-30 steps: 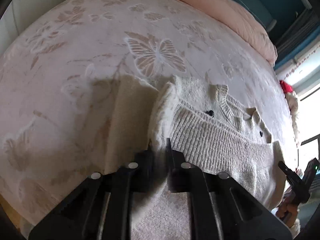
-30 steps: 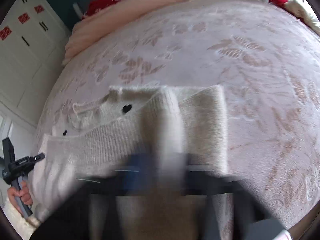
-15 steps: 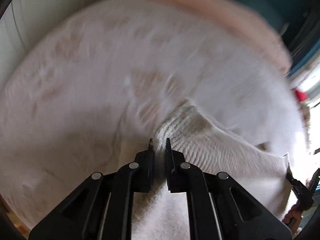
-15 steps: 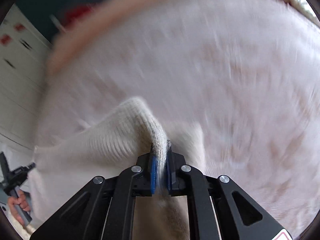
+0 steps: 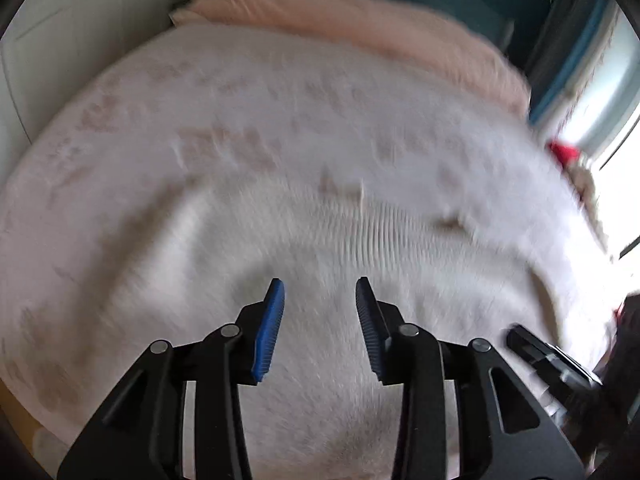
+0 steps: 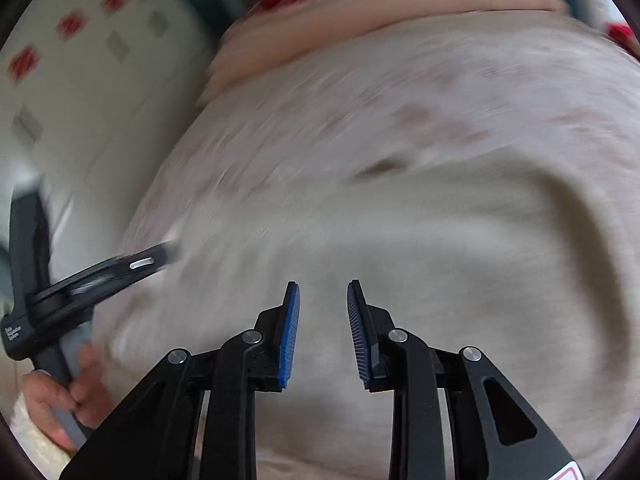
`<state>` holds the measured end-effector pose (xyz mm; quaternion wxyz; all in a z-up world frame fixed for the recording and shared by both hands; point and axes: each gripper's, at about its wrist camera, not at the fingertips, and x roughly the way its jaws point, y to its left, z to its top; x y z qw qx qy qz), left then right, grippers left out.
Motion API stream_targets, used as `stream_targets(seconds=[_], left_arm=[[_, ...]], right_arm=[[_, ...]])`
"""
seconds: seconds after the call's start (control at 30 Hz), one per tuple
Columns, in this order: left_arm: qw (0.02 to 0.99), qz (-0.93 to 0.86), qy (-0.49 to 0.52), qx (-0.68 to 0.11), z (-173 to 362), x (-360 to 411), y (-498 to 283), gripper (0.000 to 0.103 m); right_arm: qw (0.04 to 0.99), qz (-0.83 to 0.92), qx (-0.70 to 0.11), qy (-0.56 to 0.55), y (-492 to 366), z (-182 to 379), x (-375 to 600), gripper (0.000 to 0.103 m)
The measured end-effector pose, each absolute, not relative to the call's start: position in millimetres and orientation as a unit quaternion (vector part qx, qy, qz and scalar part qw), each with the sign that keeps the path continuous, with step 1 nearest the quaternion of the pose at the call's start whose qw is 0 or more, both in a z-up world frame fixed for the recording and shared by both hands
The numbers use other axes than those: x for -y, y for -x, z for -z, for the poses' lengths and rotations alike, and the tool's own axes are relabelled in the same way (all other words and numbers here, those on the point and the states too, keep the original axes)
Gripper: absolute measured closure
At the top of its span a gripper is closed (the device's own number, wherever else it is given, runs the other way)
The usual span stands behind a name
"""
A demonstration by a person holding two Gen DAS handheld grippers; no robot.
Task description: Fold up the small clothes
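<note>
Your left gripper [image 5: 319, 292] hung with its blue-padded fingers [image 5: 269, 332] spread apart and nothing between them, just above the cream knitted sweater [image 5: 360, 240] lying on the bed [image 5: 120, 128]. Your right gripper [image 6: 322, 294] was likewise parted and held nothing over the same blurred knit. Only the right wrist view showed your left hand [image 6: 60, 396] gripping its handle, with a white wardrobe [image 6: 92, 80] beyond. A pink blanket [image 5: 360, 20] lay along the bed's far edge.

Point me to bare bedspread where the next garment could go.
Free: the strip of bedspread between the sweater and the pink blanket, and left of the sweater. Crowded: near edge, where both open hand-held grippers, left and right, hover over the knit.
</note>
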<state>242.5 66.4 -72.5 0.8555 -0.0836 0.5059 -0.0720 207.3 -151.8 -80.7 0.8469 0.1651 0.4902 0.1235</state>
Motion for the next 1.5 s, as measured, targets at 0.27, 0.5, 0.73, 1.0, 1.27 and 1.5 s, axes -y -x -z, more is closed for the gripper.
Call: stream_targets(seconds=[0.27,0.5,0.73,1.0,1.27,1.5], left_arm=[[0.844,0.036,0.118,-0.522,115.3,-149.4,-219.9,0.08],[0.847,0.023,0.219,-0.484,79.3,-188.9,-170.5,0.033],[0.801,-0.046,0.339,-0.492,101.2,-212.2,-134.5,0.013],[0.758,-0.06,0.399,-0.513,115.6,-213.3,-163.9,0.074],[0.764,-0.047,0.353,-0.538,76.3,-225.5,-117.5,0.084],[0.794,-0.061,0.271,-0.54,93.0,-212.4,-102.7,0.077]], right_arm=[[0.845,0.009,-0.5,-0.188,-162.2,110.8,270.0,0.103],[0.831,0.058,-0.472,-0.287,-90.5,82.8,332.9,0.046],[0.78,0.024,-0.494,-0.383,-74.1,122.8,317.9,0.029],[0.757,0.032,-0.43,-0.491,-109.7,126.0,327.3,0.088],[0.815,0.039,-0.462,-0.347,-69.8,78.1,319.7,0.09],[0.776,0.077,-0.503,-0.372,-50.8,109.3,347.8,0.063]])
